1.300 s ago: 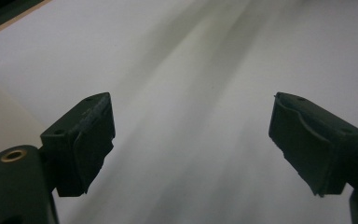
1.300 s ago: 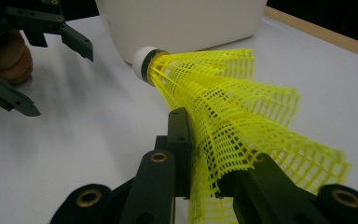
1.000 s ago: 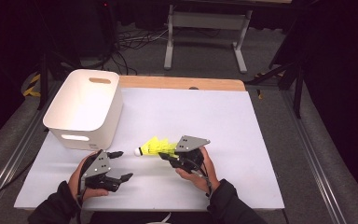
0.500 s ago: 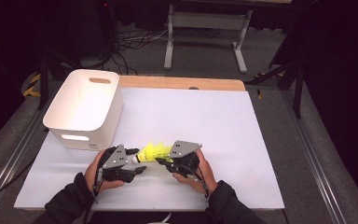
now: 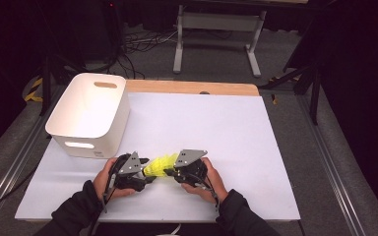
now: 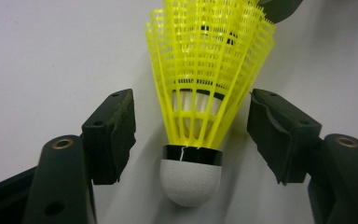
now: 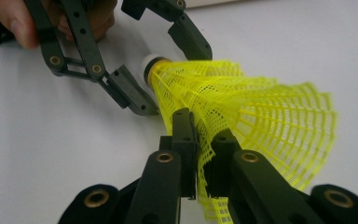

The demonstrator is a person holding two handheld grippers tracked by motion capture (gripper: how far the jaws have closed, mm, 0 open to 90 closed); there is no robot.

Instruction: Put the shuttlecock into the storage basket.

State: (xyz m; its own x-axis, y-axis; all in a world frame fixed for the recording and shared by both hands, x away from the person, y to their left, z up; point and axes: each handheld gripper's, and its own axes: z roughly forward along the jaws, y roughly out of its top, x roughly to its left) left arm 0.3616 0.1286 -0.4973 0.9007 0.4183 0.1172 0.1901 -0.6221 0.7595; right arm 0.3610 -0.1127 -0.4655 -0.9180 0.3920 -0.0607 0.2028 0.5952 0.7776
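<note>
Yellow shuttlecock (image 5: 160,164) held above the near part of the white counter (image 5: 236,142), between both tools; a white handled bin (image 5: 89,112) stands near, to the left. Right tool (image 7: 204,154) clenched on the mesh skirt; left tool (image 6: 191,133), jaws just closing, flanks the skirt's narrow end above the white cork without touching. No legible writing; the skirt's far edge is cut off in the left gripper view.

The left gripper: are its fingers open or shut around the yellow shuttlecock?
Open. The left gripper has its fingers either side of the shuttlecock, with gaps showing, not pressing it.
</note>
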